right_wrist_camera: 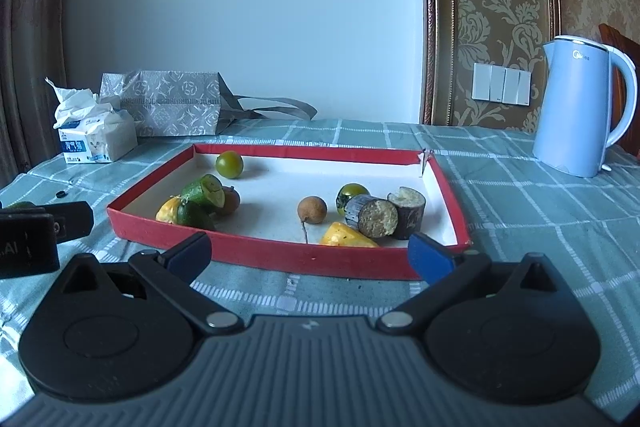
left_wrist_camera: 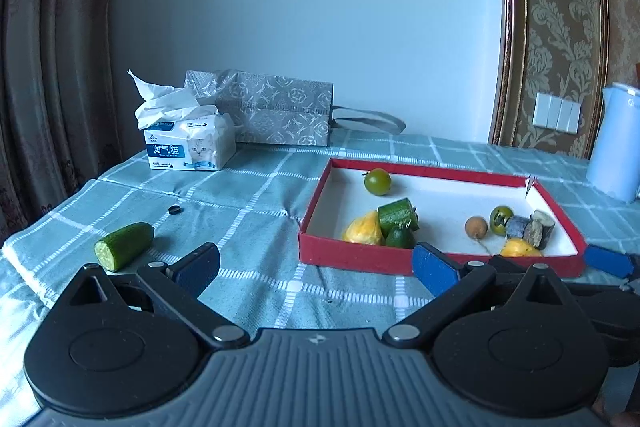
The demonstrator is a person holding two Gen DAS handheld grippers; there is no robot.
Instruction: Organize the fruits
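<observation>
**One cucumber piece still outside the box — risks on the pickup**

My left gripper hangs low over the checked tablecloth, jaws spread as wide as they go, nothing between them. My right gripper is likewise spread and empty, its fingers framing the near wall of the red box.

Just beyond the left finger pad lies the stray cucumber piece, on its side, cut face toward me, well apart from the box. In the box: a second cucumber piece, two green tomatoes, a longan, yellow wedges, two dark cut stubs.

Risks as I judge them:
- The stray piece is round and lying down; a nudge from one finger before the other arrives could roll it toward the table edge at left.
- The cloth is wrinkled there; a low approach may snag a fold and drag it.
- The two grippers sit near each other by the box front; swinging left-to-right could clip them.
- A careless drop in the crowded left corner may knock fruit about or out over the shallow wall.
</observation>
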